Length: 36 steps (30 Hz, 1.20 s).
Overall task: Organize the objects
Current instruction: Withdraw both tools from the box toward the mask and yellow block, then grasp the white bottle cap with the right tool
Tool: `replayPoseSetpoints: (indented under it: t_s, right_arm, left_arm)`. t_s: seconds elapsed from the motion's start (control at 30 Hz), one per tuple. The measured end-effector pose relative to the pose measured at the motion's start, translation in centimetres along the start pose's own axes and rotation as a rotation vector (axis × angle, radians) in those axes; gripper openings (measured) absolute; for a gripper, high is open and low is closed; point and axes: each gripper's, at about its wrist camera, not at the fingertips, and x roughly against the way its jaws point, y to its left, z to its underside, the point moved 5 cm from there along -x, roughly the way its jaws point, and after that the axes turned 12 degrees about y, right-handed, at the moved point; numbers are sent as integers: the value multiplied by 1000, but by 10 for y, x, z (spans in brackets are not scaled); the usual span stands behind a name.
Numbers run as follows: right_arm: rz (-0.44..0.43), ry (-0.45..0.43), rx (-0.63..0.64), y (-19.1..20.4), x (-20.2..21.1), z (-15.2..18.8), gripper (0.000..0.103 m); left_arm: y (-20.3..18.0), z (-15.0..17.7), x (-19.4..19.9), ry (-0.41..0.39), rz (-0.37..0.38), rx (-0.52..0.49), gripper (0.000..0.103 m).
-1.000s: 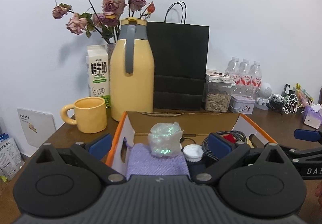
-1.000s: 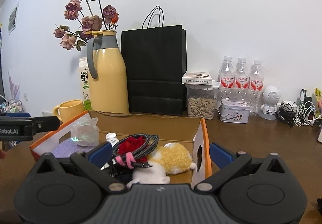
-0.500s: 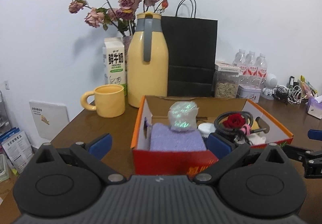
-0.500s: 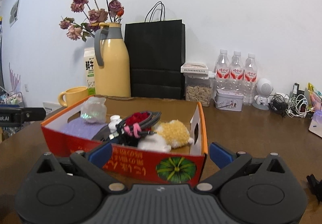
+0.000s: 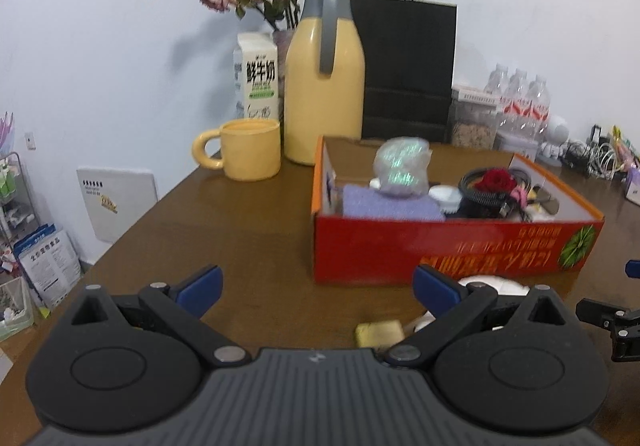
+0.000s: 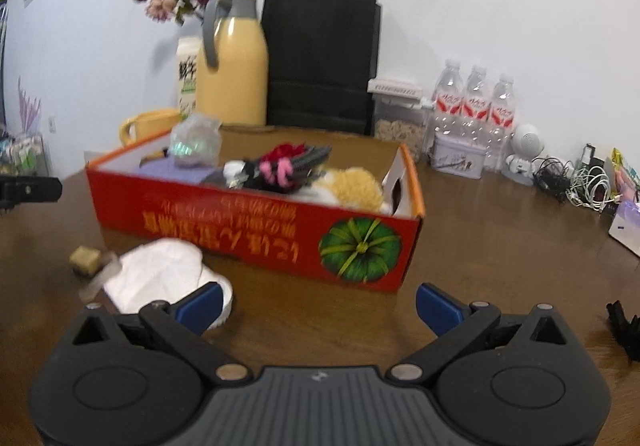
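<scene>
right wrist: right gripper [image 6: 320,304] gaping, empty, facing red box [image 6: 256,221]

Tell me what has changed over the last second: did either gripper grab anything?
No. Both grippers pulled back from the red box, left gripper and right gripper alike, open and empty throughout. The retreat brings the box's front, a white cloth and a small tan block before it into view. The box contents, yellow jug and mug stayed put.
</scene>
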Motion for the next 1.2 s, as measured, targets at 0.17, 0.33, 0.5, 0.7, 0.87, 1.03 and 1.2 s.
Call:
replayPoseSetpoints:
  t_s: [0.17,0.33,0.5,0.7,0.87,1.03,1.2]
  right_arm:
    - [7,33,51,11,-7,7,103]
    - [4,49,70,17,-13,7,103]
    - [-22,79,122,25,-21,7,101]
    - [-92,83,208,40,-34,-4,92]
    - [-177,78,236,48,-44,-14,75]
    - [-263,73,276,58,-46,-18,53]
    - [-285,69,288,61,-45,-18,39]
  left_arm:
    - [11,9,-4,25,-7,14,103]
    - [16,13,-10,48,-14,21,103]
    - [16,16,-15,68,-10,20,103]
    - [19,20,-15,77,-8,26,103]
    - [23,22,-15,85,-25,36,103]
    - [28,23,-16,95,-47,53,103]
    - [28,26,-20,113,-64,56,103]
